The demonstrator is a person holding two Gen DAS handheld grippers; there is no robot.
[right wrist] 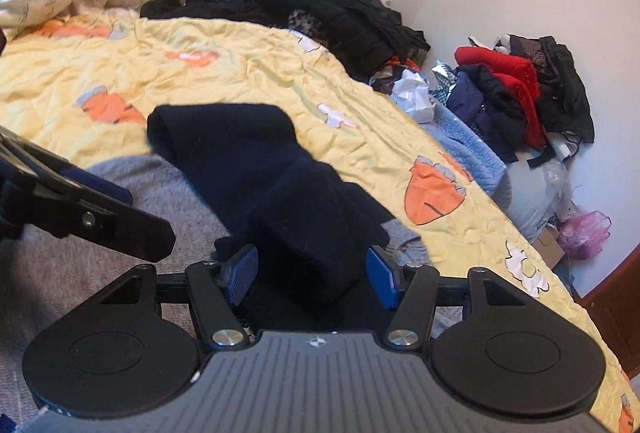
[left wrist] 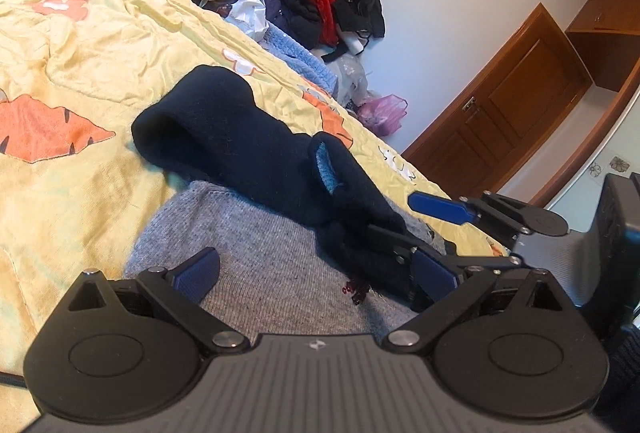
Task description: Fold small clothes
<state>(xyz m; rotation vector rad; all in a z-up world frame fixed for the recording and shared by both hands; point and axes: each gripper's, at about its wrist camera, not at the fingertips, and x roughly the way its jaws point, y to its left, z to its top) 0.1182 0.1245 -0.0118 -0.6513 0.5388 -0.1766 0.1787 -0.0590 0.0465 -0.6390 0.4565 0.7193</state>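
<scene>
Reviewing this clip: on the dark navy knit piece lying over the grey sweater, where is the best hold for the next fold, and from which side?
Probably the far rolled end of the navy knit garment, approached from the open yellow quilt side. That end is a thick, rounded fold standing proud of the bedding, with nothing beside it. The near end already lies between the open right gripper's pads; the left gripper hangs open over the grey sweater.

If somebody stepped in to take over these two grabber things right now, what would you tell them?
Left gripper: open, holding nothing, low over the grey knit garment.
Right gripper: open, its blue pads on either side of the near end of the navy garment, not clamped.
Things: the navy piece lies bunched, partly on the grey knit and partly on the yellow bedspread.
Done: no tidy fold shows yet.
Left: probably grip the navy piece, flatten it, fold it, then do the grey one.
</scene>
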